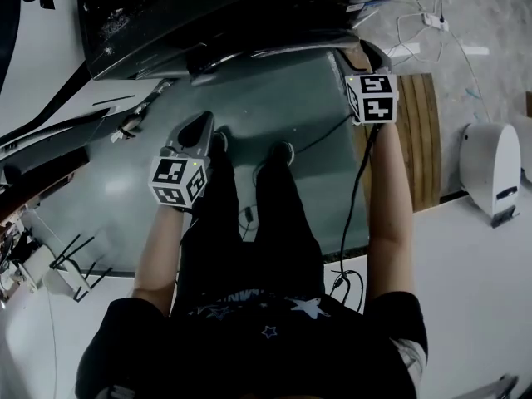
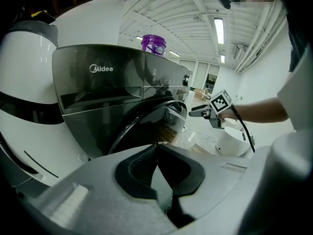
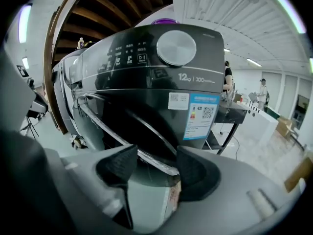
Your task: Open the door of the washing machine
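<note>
The dark Midea washing machine (image 1: 208, 15) (image 2: 98, 97) (image 3: 146, 82) stands in front of me. Its round door (image 2: 156, 116) hangs ajar, and the chrome rim (image 1: 274, 44) (image 3: 146, 155) is swung out from the front. My right gripper (image 1: 366, 56) (image 2: 195, 112) (image 3: 154, 163) is at the door's free edge. Its jaws are apart and the rim crosses between the fingertips; I cannot tell whether they touch it. My left gripper (image 1: 204, 123) (image 2: 156, 148) hangs lower and to the left, away from the door, shut on nothing.
A purple bottle (image 2: 153, 44) stands on top of the machine. A wooden platform (image 1: 420, 140) and a white rounded device (image 1: 492, 169) lie to the right, with cables (image 1: 432, 23) beyond. White panels (image 1: 41, 65) and a small stand (image 1: 71, 273) are on the left.
</note>
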### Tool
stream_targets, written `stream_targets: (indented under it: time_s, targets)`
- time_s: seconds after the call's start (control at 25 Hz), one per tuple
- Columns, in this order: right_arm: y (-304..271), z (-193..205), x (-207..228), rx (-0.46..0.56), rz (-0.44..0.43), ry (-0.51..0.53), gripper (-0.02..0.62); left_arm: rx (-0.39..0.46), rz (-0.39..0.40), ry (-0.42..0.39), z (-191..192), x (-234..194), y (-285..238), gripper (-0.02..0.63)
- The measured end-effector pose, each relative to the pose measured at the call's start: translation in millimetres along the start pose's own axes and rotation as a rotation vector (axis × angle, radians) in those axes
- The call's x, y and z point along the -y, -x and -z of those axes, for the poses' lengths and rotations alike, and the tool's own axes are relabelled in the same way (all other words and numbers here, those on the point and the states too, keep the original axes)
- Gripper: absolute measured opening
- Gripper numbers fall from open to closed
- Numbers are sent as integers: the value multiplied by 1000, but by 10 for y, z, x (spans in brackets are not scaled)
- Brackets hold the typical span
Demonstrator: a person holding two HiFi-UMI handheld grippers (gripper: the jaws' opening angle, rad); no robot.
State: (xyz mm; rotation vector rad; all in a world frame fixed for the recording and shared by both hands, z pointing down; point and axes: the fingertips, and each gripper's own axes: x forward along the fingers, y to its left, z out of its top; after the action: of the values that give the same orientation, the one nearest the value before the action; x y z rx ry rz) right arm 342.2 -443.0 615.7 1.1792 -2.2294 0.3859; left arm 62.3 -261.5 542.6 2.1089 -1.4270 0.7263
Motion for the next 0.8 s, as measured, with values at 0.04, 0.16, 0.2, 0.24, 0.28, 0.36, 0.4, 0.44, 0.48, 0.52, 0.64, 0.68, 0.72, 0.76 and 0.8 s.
stream_targets:
  time_s: [0.04,0.16,0.2,0.24,0.28,0.36,0.4,0.44,0.48,0.52,0.64,0.68,0.72,0.76,0.8]
  targets:
    - [-38,-4,23,-9,2,10,253,3,-3,3,-11,-22,-14,11]
    - [-136,-10,69,-36,-1,42,253,9,2,3,-36,-38,-56,11]
    - [-173,1,85,-47,-2,61,253,8,6,4,-32,-32,-65,11]
    - [-211,12,95,-59,-6,81,253,5,10,6,-22,-26,-72,11]
    - [-244,18,94,-72,-14,99,253,2,14,9,-8,-22,-81,11]
    - [-290,11,60,-98,-34,122,253,-9,23,13,30,-18,-103,11]
    - [-306,6,36,-109,-42,130,253,-14,27,15,51,-16,-113,11]
    - [-318,4,15,-118,-48,139,253,-19,32,16,73,-12,-118,11]
    - [-326,5,-1,-125,-52,148,252,-23,36,19,91,-5,-121,11]
    - [-328,7,-9,-128,-54,157,247,-24,41,21,105,5,-121,11]
    - [-325,18,-8,-133,-48,189,244,-26,61,28,147,48,-117,11]
    - [-328,25,-6,-142,-38,216,231,-28,70,28,164,65,-117,11]
    - [-331,32,-3,-157,-25,251,215,-31,77,27,181,84,-119,11]
    - [-334,38,2,-174,-14,285,201,-34,85,26,196,103,-121,11]
    - [-334,42,4,-189,-8,305,196,-36,91,25,208,122,-122,11]
